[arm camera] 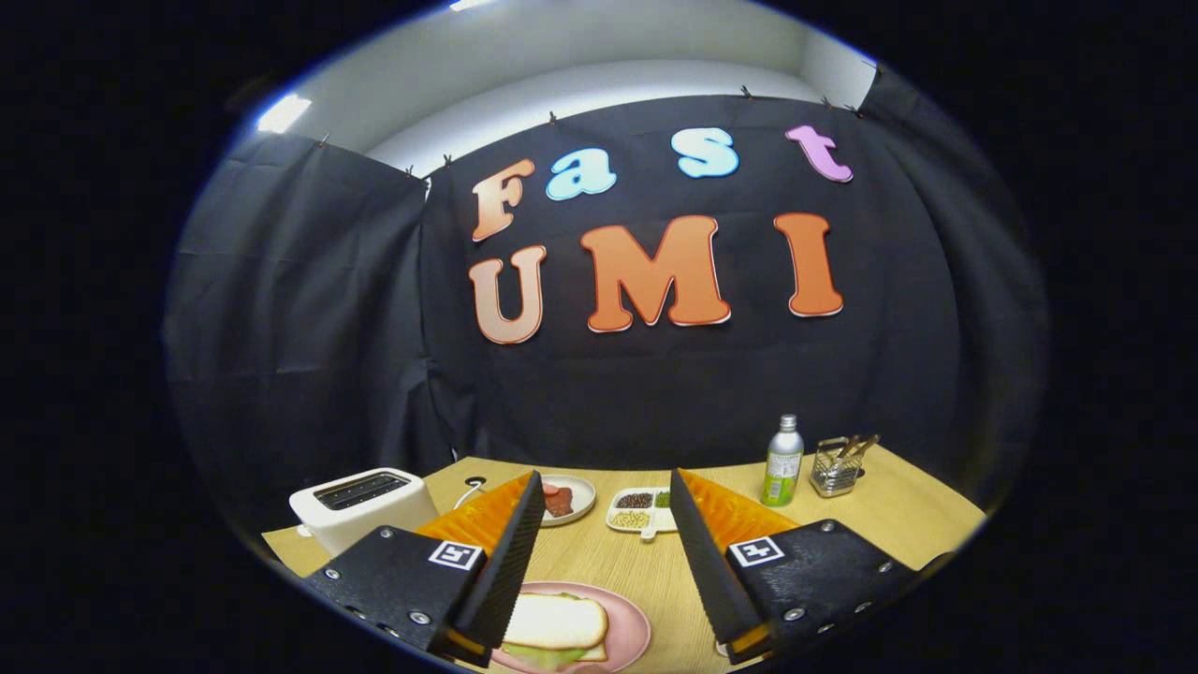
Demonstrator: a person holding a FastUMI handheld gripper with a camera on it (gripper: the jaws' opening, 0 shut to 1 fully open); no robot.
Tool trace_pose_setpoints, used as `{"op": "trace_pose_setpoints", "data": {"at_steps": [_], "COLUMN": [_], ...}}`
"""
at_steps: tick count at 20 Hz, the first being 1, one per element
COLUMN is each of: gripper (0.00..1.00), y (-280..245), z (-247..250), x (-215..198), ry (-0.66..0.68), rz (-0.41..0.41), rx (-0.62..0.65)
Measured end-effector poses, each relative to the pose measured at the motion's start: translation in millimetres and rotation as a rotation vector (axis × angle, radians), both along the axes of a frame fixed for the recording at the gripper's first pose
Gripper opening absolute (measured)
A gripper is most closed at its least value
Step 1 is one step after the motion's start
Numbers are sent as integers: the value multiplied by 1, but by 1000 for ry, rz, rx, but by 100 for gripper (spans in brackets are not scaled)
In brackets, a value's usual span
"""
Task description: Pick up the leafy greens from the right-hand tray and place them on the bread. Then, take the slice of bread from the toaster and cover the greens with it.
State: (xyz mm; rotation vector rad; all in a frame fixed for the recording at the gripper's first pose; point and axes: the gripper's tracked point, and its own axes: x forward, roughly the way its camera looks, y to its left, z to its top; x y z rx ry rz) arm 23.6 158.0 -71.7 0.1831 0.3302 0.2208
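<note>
My fingers (pixel 606 552) hang wide open and empty above the pink plate (pixel 629 625): top bread slice (pixel 556 622) covers the greens (pixel 538 654), task apparently complete.

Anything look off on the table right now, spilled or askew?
Nothing stands out. The sandwich sits stacked on the pink plate, between the open hand-held gripper fingers; toaster, bottle upright.

Cloth-walled booth (pixel 309 309), staged kitchen table (pixel 898 515)

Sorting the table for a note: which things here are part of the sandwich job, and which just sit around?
Job: sandwich on pink plate, toaster, open claw.
Idle: bottle, wire basket, meat plate, divided dish.
</note>
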Motion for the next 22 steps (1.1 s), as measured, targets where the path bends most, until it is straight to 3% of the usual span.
{"op": "trace_pose_setpoints", "data": {"at_steps": [6, 14, 22], "gripper": [93, 93, 93], "y": [-13, -36, -27], "z": [24, 38, 45], "x": [-2, 2, 4], "ry": [-115, -182, -210], "rz": [-31, -80, -60], "rx": [-14, -39, -40]}}
